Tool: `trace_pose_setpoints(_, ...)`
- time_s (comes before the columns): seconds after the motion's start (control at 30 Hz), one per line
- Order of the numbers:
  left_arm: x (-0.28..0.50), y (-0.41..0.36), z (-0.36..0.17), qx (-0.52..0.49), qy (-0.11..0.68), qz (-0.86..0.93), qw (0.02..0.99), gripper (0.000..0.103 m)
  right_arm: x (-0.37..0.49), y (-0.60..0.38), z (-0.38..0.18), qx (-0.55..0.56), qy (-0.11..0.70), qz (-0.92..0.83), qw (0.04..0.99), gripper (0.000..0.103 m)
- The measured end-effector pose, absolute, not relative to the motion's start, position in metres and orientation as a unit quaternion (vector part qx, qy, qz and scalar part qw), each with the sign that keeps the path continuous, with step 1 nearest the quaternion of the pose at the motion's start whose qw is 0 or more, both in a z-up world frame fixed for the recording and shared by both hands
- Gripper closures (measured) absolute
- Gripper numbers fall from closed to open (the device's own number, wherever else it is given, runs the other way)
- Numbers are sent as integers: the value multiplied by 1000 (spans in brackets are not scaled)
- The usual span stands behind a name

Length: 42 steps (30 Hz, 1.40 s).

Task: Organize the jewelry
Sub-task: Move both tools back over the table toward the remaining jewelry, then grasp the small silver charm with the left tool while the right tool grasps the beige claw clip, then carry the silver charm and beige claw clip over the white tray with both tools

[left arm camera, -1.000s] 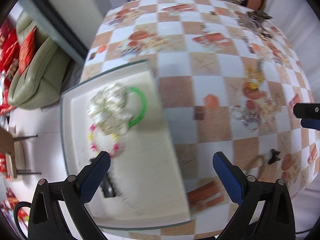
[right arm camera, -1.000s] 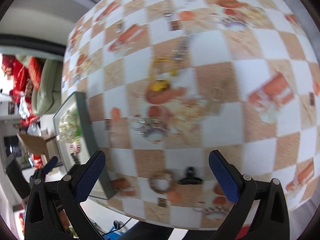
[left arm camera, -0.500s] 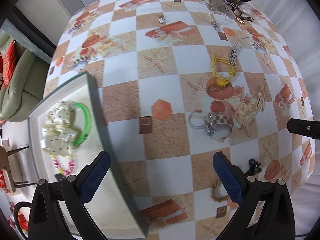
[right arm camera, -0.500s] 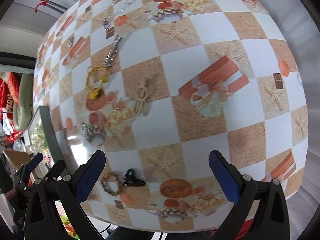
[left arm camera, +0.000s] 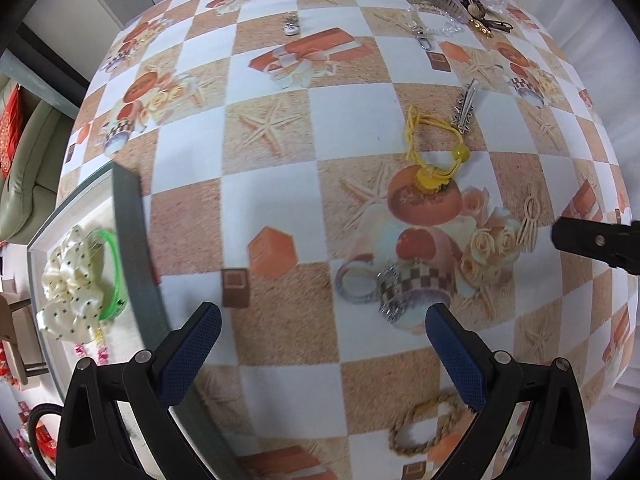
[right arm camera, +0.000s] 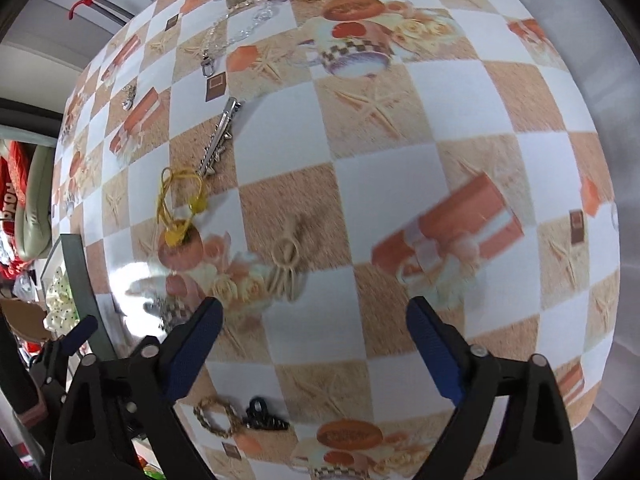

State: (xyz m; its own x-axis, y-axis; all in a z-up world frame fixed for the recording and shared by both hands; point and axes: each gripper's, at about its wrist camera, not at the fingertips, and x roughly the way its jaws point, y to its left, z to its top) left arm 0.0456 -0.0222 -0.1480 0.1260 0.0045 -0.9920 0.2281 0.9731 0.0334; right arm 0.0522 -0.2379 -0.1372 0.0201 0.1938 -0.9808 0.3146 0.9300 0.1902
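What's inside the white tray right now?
The white tray holds a cream polka-dot scrunchie, a green bangle and a pink-yellow bead bracelet partly under the scrunchie; the left tool hides the tray's near end.

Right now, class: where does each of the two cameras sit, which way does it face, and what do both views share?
Left wrist: sits on the left gripper, looks down across the checked table at the tray with a green bangle; its own blue fingers show, jaws apart.
Right wrist: sits on the right gripper, faces the table's middle and a beige hair tie; own fingers show, and the left gripper at lower left.
Shared: yellow hair tie, silver clip, tray.
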Motion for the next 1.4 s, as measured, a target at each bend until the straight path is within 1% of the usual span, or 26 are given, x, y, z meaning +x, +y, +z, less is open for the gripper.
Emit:
trace_pose_setpoints(0.03, 47, -23, -149, 89, 657, -75, 745, 0, 56, -236, -140, 178, 698, -43, 692, 11)
trace_pose_setpoints(0.17, 52, -27, -158, 92, 658, -75, 744, 0, 67, -231, -149, 166, 700, -46, 693, 23)
trace_pose_setpoints(0.23, 54, -29, -162, 92, 659, -73, 743, 0, 70, -228, -154, 159, 702, -48, 692, 27)
trace_pose_setpoints(0.33, 55, -30, -169, 95, 663, -75, 738, 12, 75, -223, -156, 137, 699, -50, 700, 29)
trace_pose_setpoints(0.5, 61, -38, -171, 97, 658, -75, 743, 13, 82, -208, -158, 92, 700, -56, 706, 33)
trace_pose_setpoints(0.6, 57, -42, -172, 93, 654, -83, 746, 23, 84, -189, -159, 53, 700, -64, 710, 40)
trace_pose_setpoints(0.63, 54, -46, -170, 93, 654, -84, 746, 27, 84, -183, -159, 41, 697, -62, 713, 44)
trace_pose_setpoints(0.67, 53, -49, -169, 93, 654, -87, 746, 32, 84, -179, -158, 33, 695, -55, 716, 51)
trace_pose_setpoints(0.7, 54, -53, -169, 94, 654, -90, 746, 34, 84, -173, -157, 27, 694, -49, 717, 54)
trace_pose_setpoints(0.77, 53, -56, -168, 92, 654, -97, 745, 43, 85, -164, -155, 17, 693, -40, 720, 72)
trace_pose_setpoints(0.83, 53, -58, -167, 92, 653, -103, 744, 47, 86, -157, -155, 19, 693, -38, 720, 76)
trace_pose_setpoints(0.9, 52, -61, -166, 90, 654, -110, 743, 57, 86, -155, -155, 25, 691, -43, 721, 81)
trace_pose_setpoints(0.97, 52, -63, -165, 92, 652, -116, 744, 78, 86, -159, -154, 37, 689, -41, 723, 82)
trace_pose_setpoints(1.0, 51, -69, -166, 93, 652, -118, 744, 84, 86, -159, -153, 43, 689, -39, 723, 82)
trace_pose_setpoints(1.4, 42, -55, -141, 63, 646, -137, 748, 84, 57, -194, -135, 142, 682, -22, 717, 82)
